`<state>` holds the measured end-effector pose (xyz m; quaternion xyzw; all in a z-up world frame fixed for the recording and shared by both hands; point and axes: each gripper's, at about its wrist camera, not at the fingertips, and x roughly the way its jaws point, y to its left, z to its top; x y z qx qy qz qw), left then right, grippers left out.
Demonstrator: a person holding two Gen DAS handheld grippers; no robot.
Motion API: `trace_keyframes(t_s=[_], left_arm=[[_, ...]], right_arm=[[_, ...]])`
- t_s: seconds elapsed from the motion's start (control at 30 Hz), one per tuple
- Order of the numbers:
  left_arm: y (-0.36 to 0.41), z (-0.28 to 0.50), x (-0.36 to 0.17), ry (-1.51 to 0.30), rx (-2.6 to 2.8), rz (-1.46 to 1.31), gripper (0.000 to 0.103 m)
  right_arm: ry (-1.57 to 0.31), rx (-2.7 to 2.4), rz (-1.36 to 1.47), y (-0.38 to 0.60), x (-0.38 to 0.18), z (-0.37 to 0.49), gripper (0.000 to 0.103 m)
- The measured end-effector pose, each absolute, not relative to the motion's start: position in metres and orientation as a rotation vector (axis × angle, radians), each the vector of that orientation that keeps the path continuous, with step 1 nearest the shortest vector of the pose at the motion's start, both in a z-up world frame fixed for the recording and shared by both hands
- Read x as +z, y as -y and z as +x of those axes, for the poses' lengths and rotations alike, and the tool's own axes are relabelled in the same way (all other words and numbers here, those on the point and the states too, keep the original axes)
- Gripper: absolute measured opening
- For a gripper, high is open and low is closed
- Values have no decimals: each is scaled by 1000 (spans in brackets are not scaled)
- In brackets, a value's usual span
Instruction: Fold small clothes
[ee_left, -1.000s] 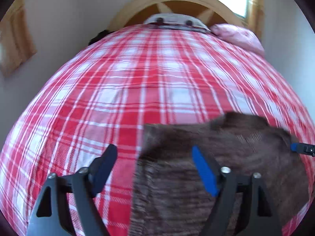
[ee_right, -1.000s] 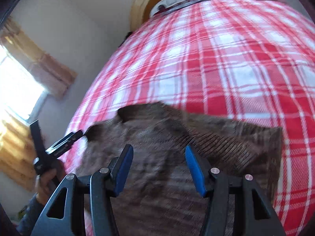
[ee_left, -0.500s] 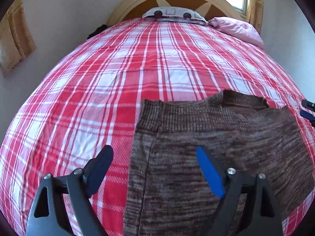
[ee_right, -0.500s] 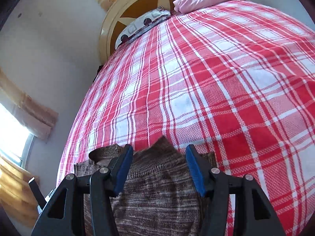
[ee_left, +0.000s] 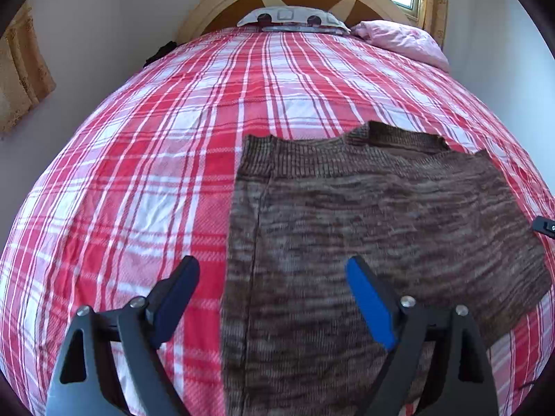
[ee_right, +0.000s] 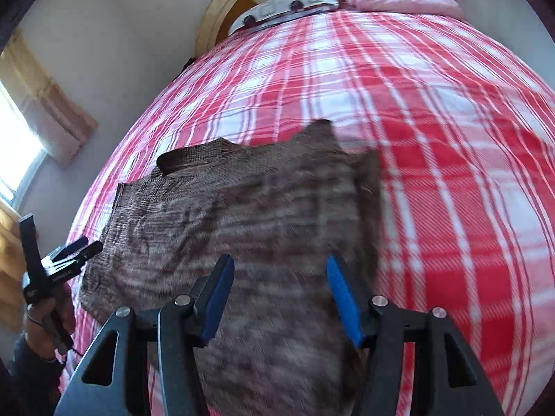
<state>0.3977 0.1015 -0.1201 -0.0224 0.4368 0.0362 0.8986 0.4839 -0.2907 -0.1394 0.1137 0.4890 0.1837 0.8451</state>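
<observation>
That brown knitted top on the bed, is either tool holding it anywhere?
No. The brown knitted top lies flat; the left tool and right tool are open above it.

Left gripper (ee_left: 272, 289): tilted steeply downward, jaws spread wide, nothing between the blue pads (ee_left: 369, 306); also seen from the right wrist camera at the far left edge.
Left hand (ee_right: 48, 319): wrapped around the handle of the left gripper, with a dark sleeve (ee_right: 20, 367) at the wrist.
Right gripper (ee_right: 279, 296): tilted steeply downward, jaws parted about halfway, pads gripping nothing; its tip shows at the right edge of the left wrist view.
Right hand: out of view.
</observation>
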Motion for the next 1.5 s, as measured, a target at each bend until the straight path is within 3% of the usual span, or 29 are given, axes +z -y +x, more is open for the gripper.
trace_keyframes(t_s=[0.2,0.27,0.53,0.93,1.0,1.07,1.13,1.3,1.5], left_arm=[[-118,360,-119,-877,100,-79,89],[-127,350,-124,-889,118,-99,89],[-144,335,-135,-896,187,-143,89],[-141,352,-149,-905,134,-178,89],[-140,354,-149,-905,124,-181,89],[-141,354,-149,-905,123,-184,89],[-141,354,-150,-903,120,-185,89],[-139,354,-151,-904,116,-184,90],[-131,352,-150,-903,102,-163,91]], right_arm=[[-1023,364,254,325,-132,447,56],[-1038,364,236,322,-136,444,46],[-976,339,205,310,-132,487,45],[-1060,307,148,283,-161,545,45],[-1059,309,139,281,-161,548,36],[-1055,314,129,279,-160,549,8],[-1036,320,108,277,-156,545,3],[-911,251,99,292,-131,520,2],[-990,216,142,312,-158,524,1]])
